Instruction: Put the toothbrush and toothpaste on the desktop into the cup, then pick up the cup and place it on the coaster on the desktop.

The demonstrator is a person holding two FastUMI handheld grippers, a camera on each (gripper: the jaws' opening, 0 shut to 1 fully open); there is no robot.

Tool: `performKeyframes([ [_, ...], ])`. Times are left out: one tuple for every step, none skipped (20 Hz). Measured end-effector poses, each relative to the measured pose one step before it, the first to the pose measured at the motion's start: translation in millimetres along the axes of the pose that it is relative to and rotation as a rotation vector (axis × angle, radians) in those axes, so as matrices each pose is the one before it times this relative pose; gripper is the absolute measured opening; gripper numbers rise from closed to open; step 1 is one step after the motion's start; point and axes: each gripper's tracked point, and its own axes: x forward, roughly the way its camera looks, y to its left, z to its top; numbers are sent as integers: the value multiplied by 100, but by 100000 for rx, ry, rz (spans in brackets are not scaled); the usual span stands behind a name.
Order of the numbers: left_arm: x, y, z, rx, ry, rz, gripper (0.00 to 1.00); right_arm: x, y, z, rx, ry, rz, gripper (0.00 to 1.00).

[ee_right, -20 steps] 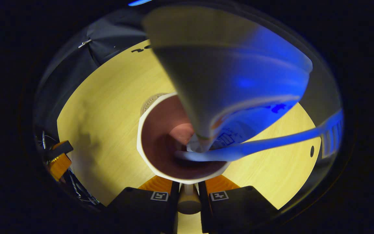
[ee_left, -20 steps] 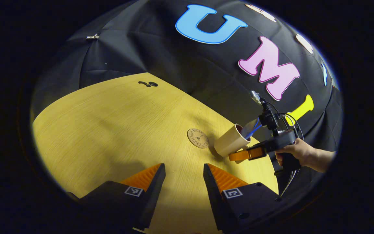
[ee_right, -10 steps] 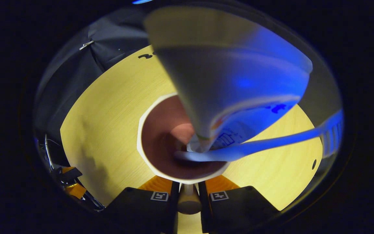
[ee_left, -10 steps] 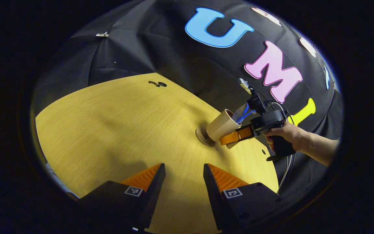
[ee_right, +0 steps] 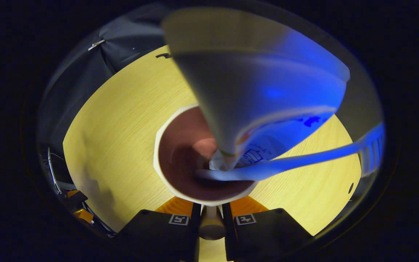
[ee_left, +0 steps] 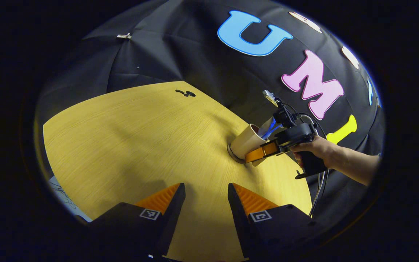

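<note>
A beige cup (ee_left: 244, 141) with a brown inside (ee_right: 180, 160) sits tilted over the round coaster (ee_left: 232, 155), whose edge peeks out beneath it. Inside the cup lean a white and blue toothpaste tube (ee_right: 260, 91) and a blue toothbrush (ee_right: 304, 160). My right gripper (ee_right: 211, 213) is shut on the cup's handle (ee_right: 211, 225); in the left gripper view that gripper (ee_left: 264, 152) and the hand (ee_left: 315, 149) holding it are at the right. My left gripper (ee_left: 206, 194) hovers open over the near part of the yellow wooden desktop (ee_left: 129, 138), apart from the cup.
Black cloth walls stand close behind the desktop's far and right edges. Small dark holes (ee_left: 186, 93) mark the far edge of the desktop. Cables (ee_left: 318, 189) hang below the right gripper. A bit of the left gripper (ee_right: 75, 200) appears at the lower left of the right gripper view.
The right gripper has carried the cup left and down over the coaster, which the cup now mostly covers. The left gripper has stayed open, shifting only slightly.
</note>
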Motion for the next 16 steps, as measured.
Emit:
performKeyframes([
  [-1,88,22,-55,4,80,75,155,33,-9,288,433,6,31],
  [-16,112,11,69,153,31,75,109,-40,126,236,-308,-97,31],
  [-8,62,19,54,140,78,75,-148,-47,-214,296,604,-81,31],
  [-15,59,-70,-35,362,63,75,52,-23,-49,115,159,-222,32],
  [-55,30,150,-143,161,92,75,-52,15,17,-77,113,-108,32],
  [-93,-14,158,-114,-222,-258,75,6,4,-48,145,115,-30,32],
  [-142,-124,249,79,-259,-346,75,-58,-18,-60,275,98,-89,33],
  [-139,-7,161,480,-4,-283,75,-43,-33,-81,204,239,-58,33],
  [-122,-10,176,785,67,-171,75,-132,34,17,38,-236,-18,33],
  [8,26,76,774,50,-30,75,-202,87,2,-173,-368,151,29],
  [-91,72,93,456,99,75,75,-358,75,14,-266,-458,-266,28],
  [-241,118,131,4,169,-53,74,-426,234,68,302,-972,978,37],
  [-181,93,6,-93,158,-161,74,-132,123,91,641,-513,381,41],
  [-262,-63,144,58,176,-162,75,-331,182,59,709,-506,752,48],
  [-157,63,-54,310,288,-204,75,-272,63,155,573,-988,293,50],
  [-195,-100,157,533,102,-359,75,-335,9,255,339,-1464,515,56],
])
